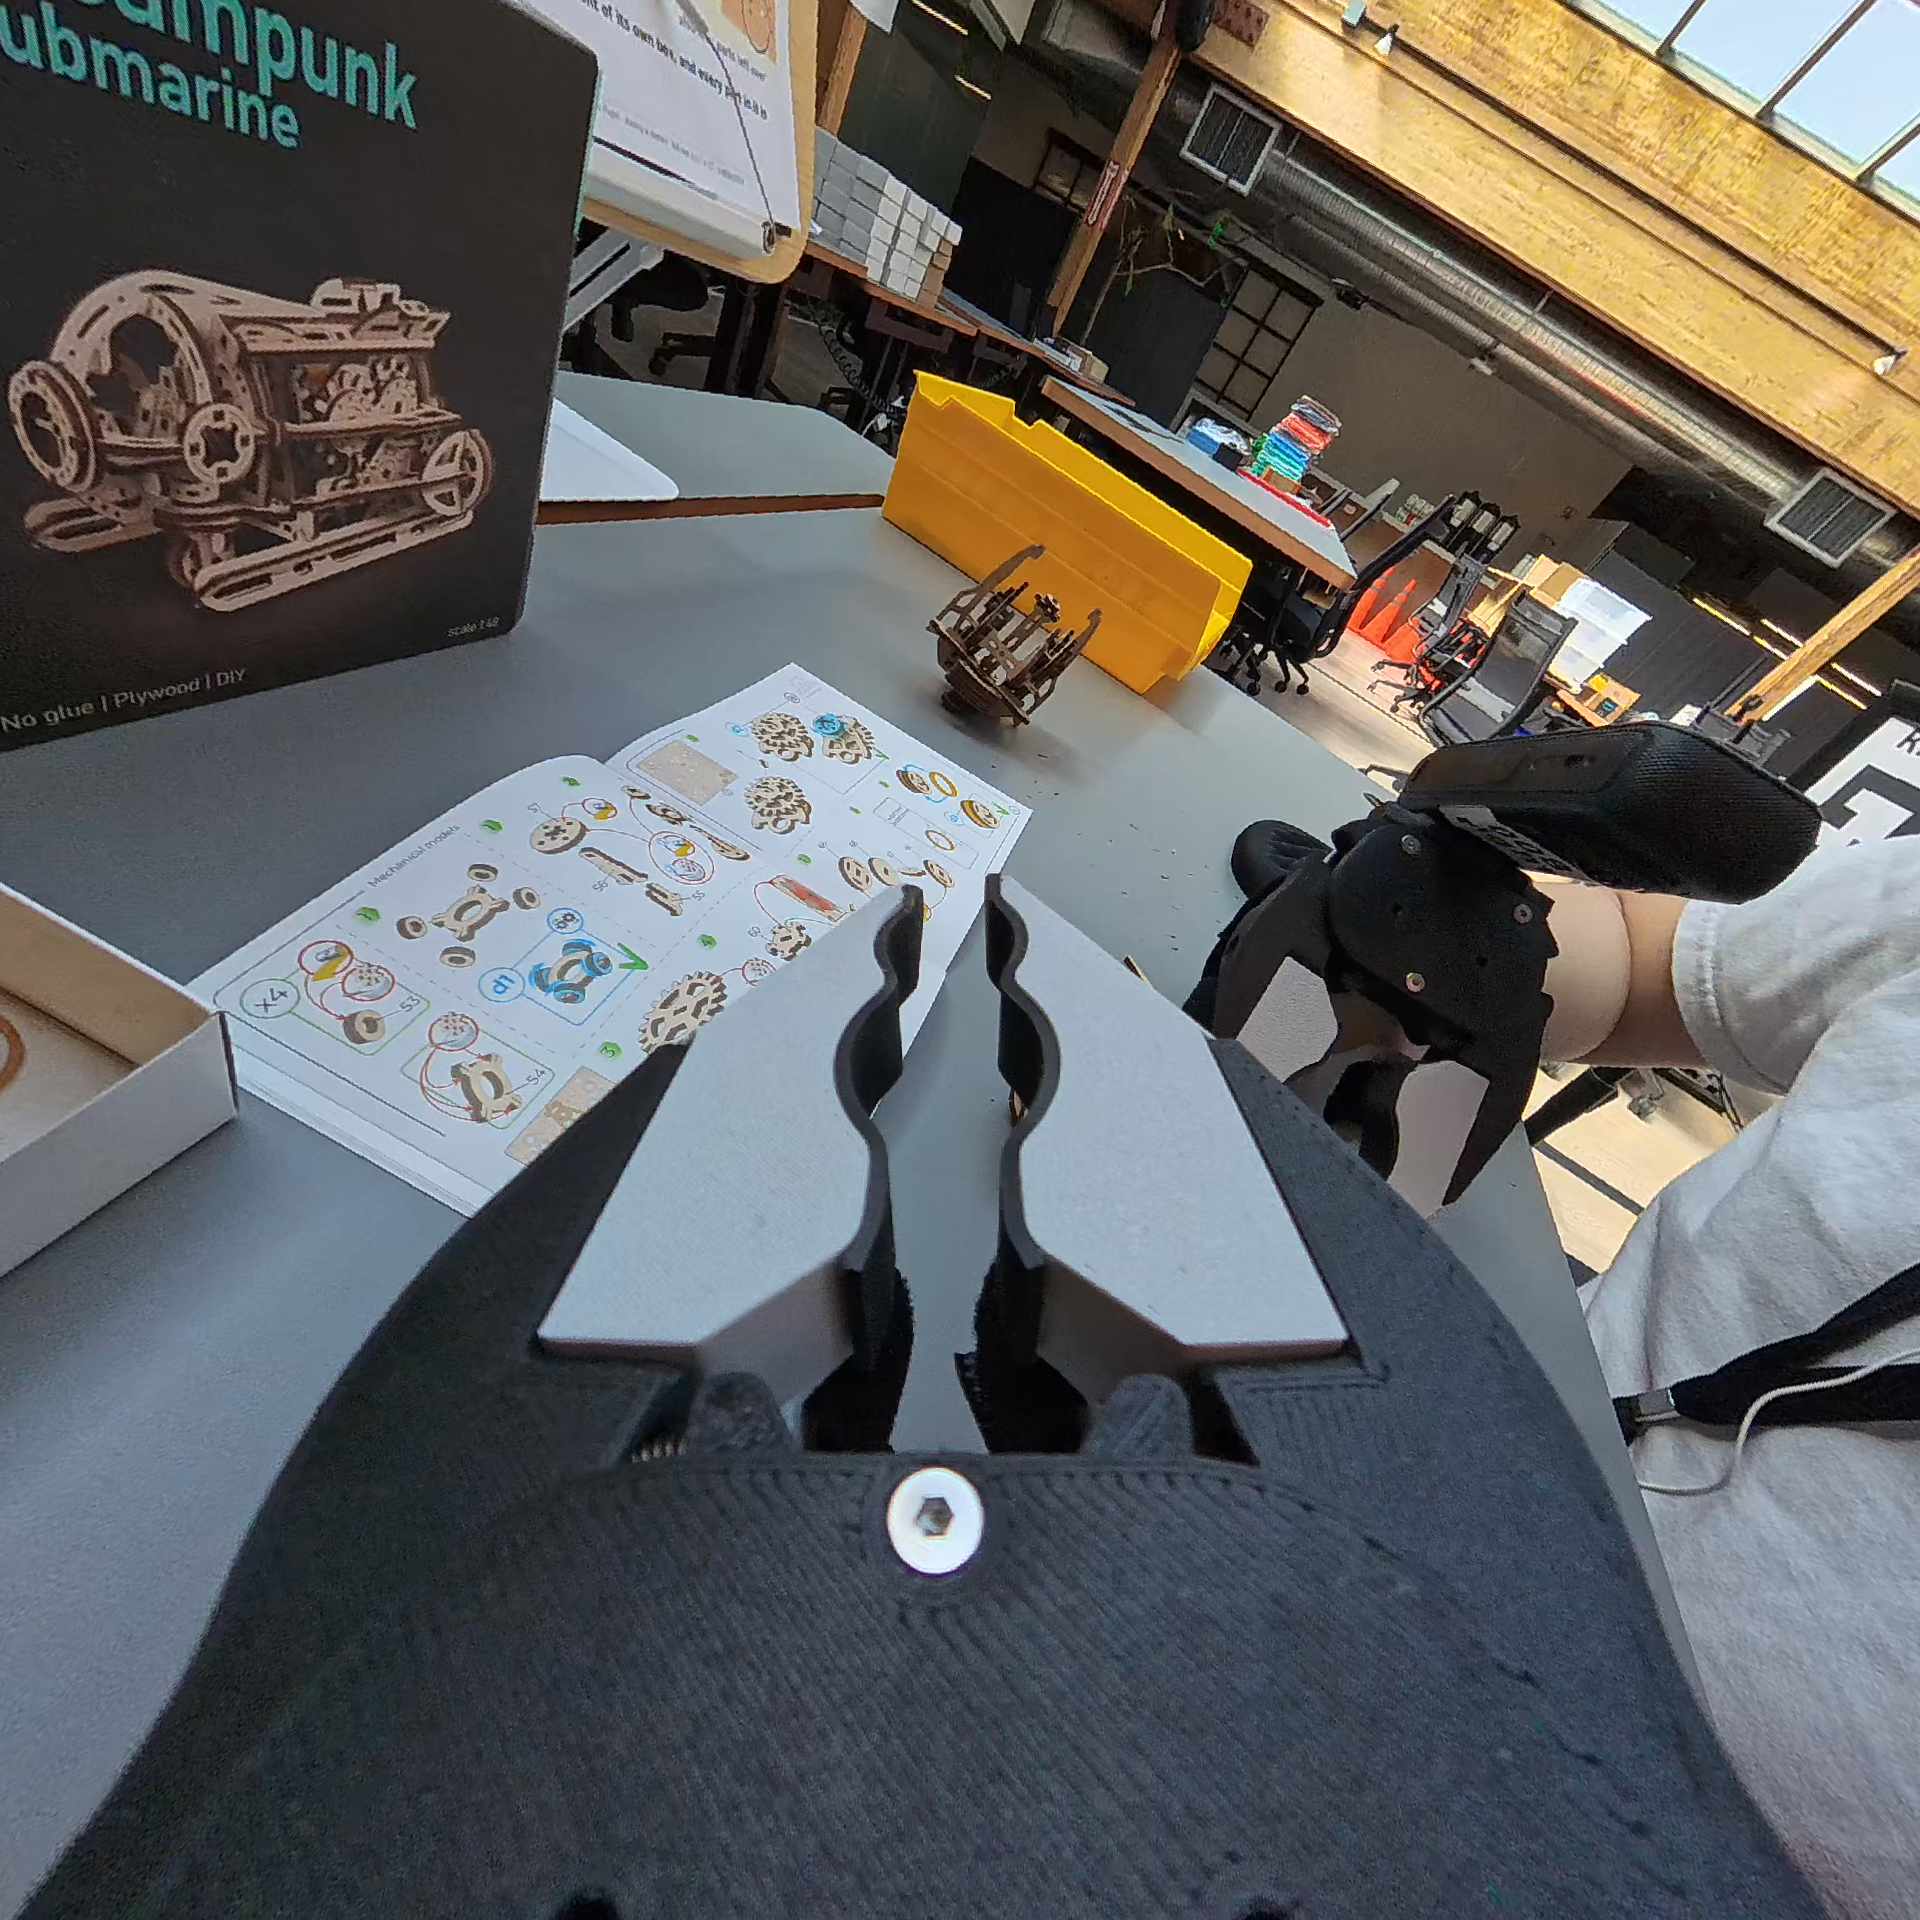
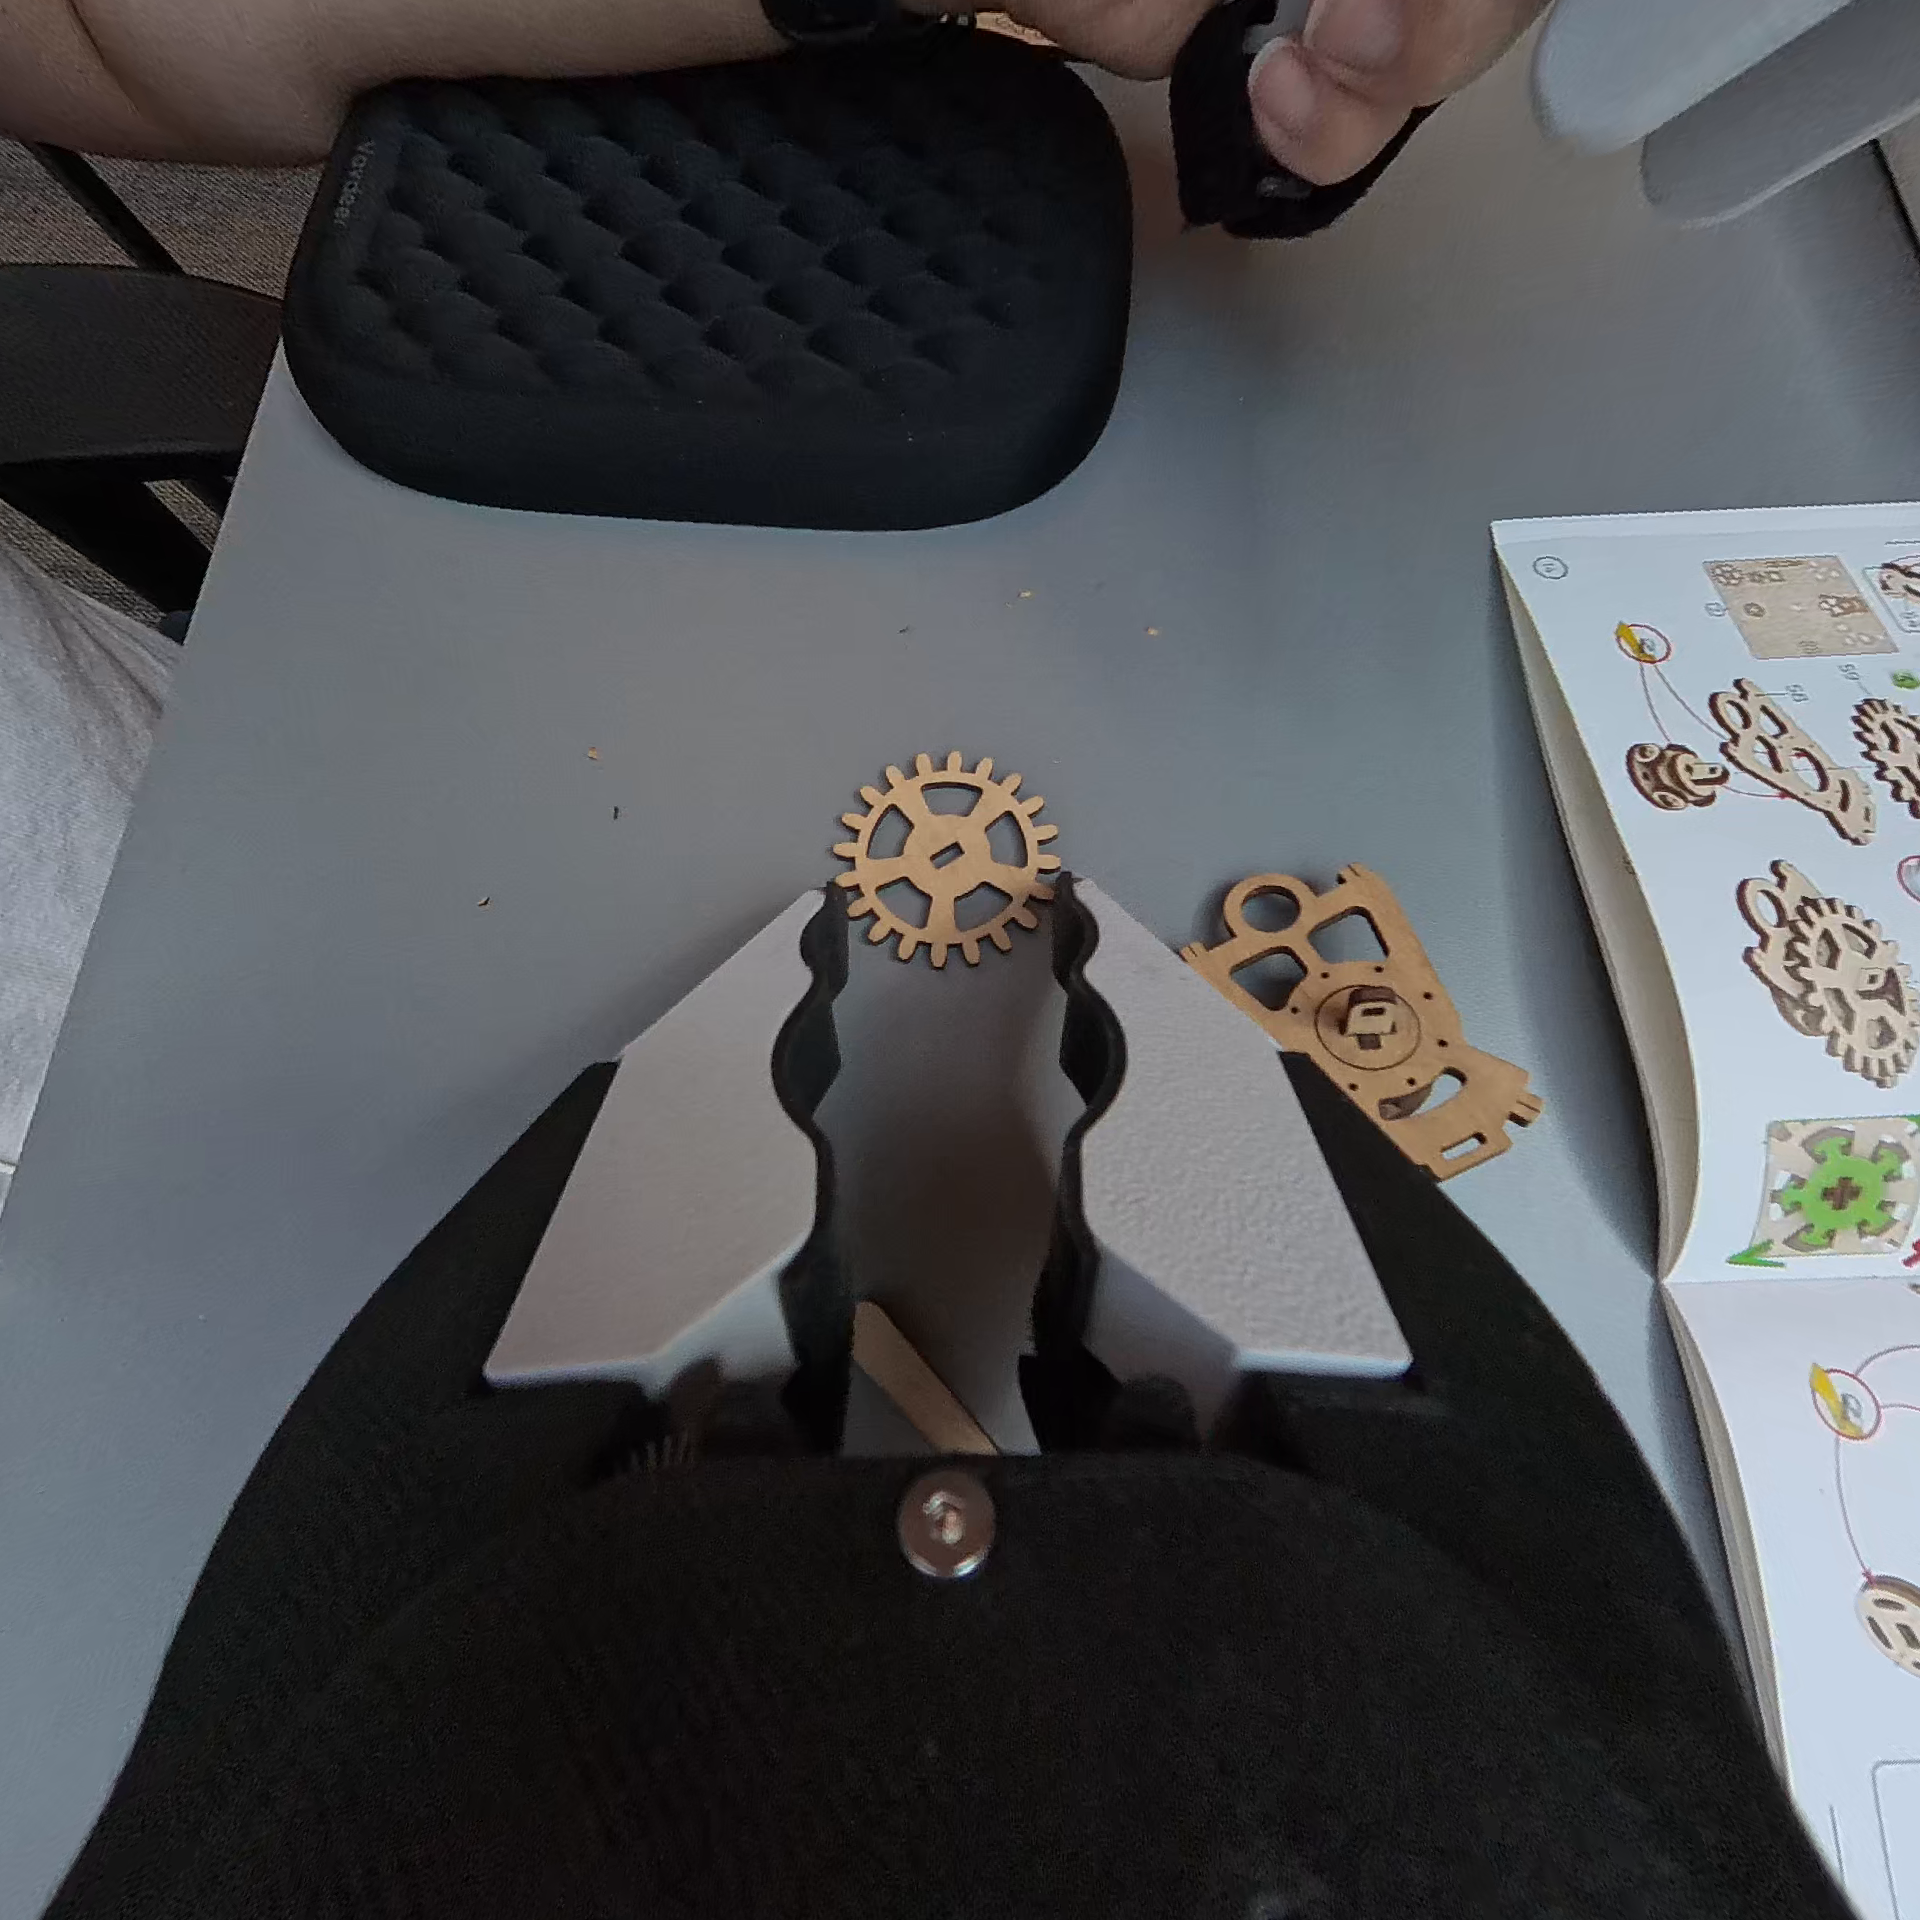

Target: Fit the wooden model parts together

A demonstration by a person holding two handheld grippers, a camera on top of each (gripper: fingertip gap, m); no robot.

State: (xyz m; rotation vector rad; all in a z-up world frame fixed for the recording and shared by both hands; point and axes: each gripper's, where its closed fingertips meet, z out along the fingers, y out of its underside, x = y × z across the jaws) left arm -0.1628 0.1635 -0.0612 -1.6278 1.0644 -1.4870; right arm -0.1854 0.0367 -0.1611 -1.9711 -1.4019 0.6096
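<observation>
A flat wooden gear (image 2: pixel 945 857) lies against the grey table, pinched at its lower sides by the two fingertips of my right gripper (image 2: pixel 948 899); I cannot tell if it is lifted. Just to its right lies a flat wooden plate part (image 2: pixel 1361 1023) with a round hub fitted in it. My left gripper (image 1: pixel 954 891) hovers over the instruction booklet (image 1: pixel 582 935), jaws nearly together with only a narrow gap and nothing between them. The right gripper also shows in the left wrist view (image 1: pixel 1351 1122), pointing down at the table. A dark wooden sub-assembly (image 1: pixel 1003 649) stands farther back.
The kit box (image 1: pixel 260 364) stands at the back left, next to a yellow bin (image 1: pixel 1060 530). A white tray box (image 1: pixel 94 1070) is at the left. A black cushioned pad (image 2: pixel 707 291) lies beyond the gear. A wooden stick (image 2: pixel 920 1387) lies under my right gripper. The booklet (image 2: pixel 1766 935) is to its right. About 15 centimeters separates my left fingertips from my right. The wooden stick (image 2: pixel 920 1387) sits 8 centimeters or so from the ends of my right fingers.
</observation>
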